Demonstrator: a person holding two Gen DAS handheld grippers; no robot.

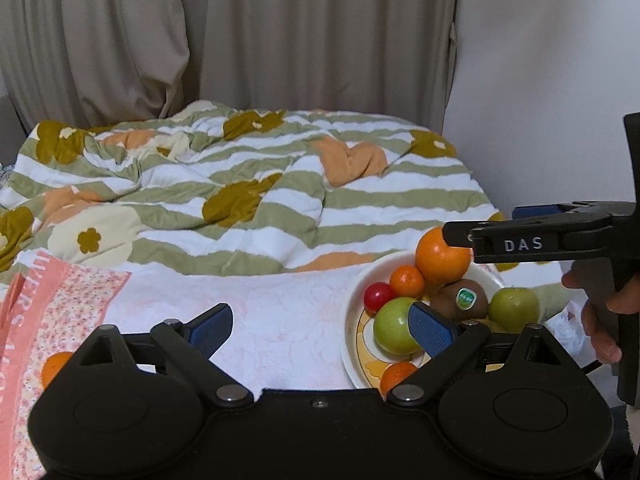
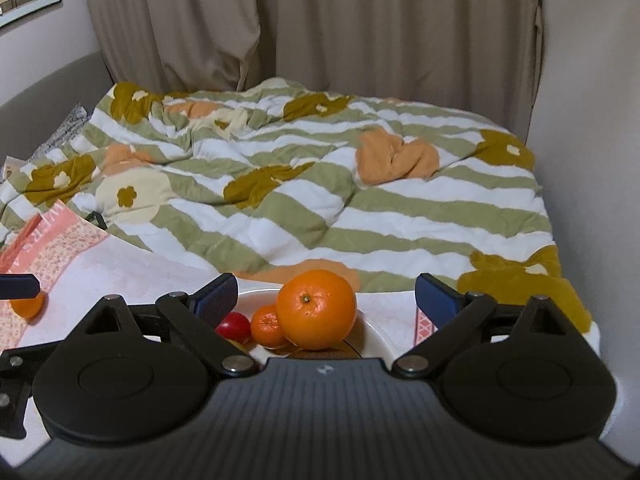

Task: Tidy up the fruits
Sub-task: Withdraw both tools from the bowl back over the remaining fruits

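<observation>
A white bowl on the white cloth holds a large orange, a small tangerine, a red fruit, two green apples, a kiwi and another tangerine. My left gripper is open and empty, just left of the bowl. My right gripper is open above the bowl, its fingers either side of the large orange without touching it; the tangerine and red fruit lie beside it. It reaches over the bowl from the right in the left wrist view.
A loose tangerine lies on the pink floral cloth at the left, also in the right wrist view. A rumpled striped floral blanket covers the bed behind. Beige curtains hang at the back; a wall stands at the right.
</observation>
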